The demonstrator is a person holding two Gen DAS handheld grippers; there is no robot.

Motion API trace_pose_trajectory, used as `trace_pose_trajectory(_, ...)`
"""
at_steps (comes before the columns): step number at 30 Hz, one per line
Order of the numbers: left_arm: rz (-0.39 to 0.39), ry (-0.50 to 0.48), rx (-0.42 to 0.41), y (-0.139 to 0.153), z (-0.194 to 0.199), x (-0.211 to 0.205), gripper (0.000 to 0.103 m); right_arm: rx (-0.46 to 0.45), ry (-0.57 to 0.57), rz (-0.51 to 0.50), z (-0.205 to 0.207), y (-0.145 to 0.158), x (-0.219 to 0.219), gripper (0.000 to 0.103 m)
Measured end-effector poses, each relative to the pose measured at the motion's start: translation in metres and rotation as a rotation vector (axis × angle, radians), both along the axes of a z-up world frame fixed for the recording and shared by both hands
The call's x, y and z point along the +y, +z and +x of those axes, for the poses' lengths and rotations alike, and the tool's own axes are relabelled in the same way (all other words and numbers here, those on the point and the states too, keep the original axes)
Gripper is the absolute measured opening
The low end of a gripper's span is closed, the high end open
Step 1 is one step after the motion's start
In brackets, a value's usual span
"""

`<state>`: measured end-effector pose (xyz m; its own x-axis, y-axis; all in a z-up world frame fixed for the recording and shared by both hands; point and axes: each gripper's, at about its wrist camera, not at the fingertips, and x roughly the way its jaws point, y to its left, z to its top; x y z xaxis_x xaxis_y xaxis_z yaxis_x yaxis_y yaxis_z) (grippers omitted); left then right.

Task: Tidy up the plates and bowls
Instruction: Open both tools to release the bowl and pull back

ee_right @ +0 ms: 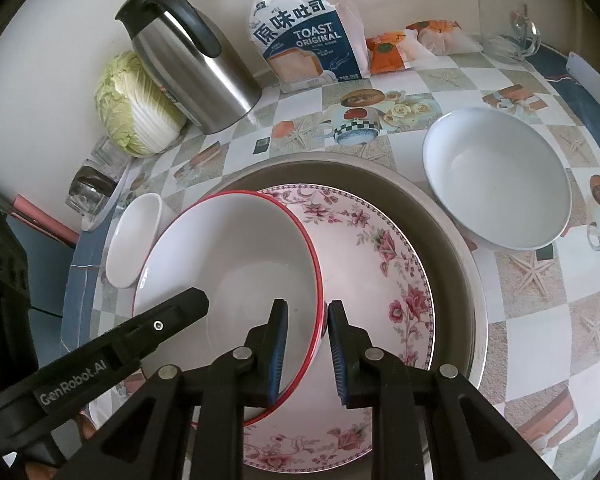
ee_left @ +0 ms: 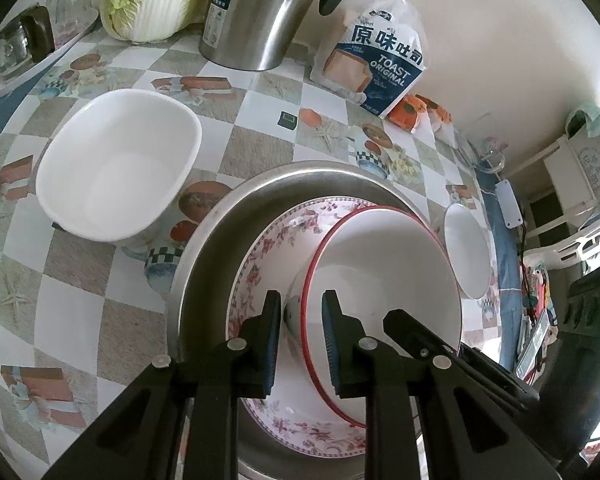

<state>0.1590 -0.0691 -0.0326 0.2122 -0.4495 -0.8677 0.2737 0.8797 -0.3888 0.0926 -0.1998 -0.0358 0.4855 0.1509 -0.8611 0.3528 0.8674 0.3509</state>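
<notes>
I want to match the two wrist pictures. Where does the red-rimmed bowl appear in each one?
Left wrist view: the red-rimmed bowl is lower centre-right, its rim between the left gripper fingers, on the floral plate.
Right wrist view: the red-rimmed bowl is lower centre-left, its rim between the right gripper fingers.
Shared landmark: the toast bag by the wall.

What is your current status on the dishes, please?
Both grippers straddle red-rimmed white bowl: left gripper, right gripper, jaws slightly apart. Bowl sits on floral plate in metal tray. Nothing blocking.
</notes>
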Motion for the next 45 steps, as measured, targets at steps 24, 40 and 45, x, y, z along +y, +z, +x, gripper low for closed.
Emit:
trace_pose_trajectory(24,0.003,0.055,-0.156,0.054,-0.008,0.019,0.054,-0.092,-0.020,-0.112,-0.009,0.044,-0.003,0.045)
trace_pose_trajectory(40,0.158,0.276,-0.212,0.053,0.002,0.060,0.093,-0.124,-0.020,-0.151,-0.010,0.045,0.000,0.100)
trace_pose_trajectory(45,0.203,0.343,-0.243,0.055,0.002,0.071,0.093,-0.155,-0.029,-0.170,-0.013,0.049,0.001,0.103)
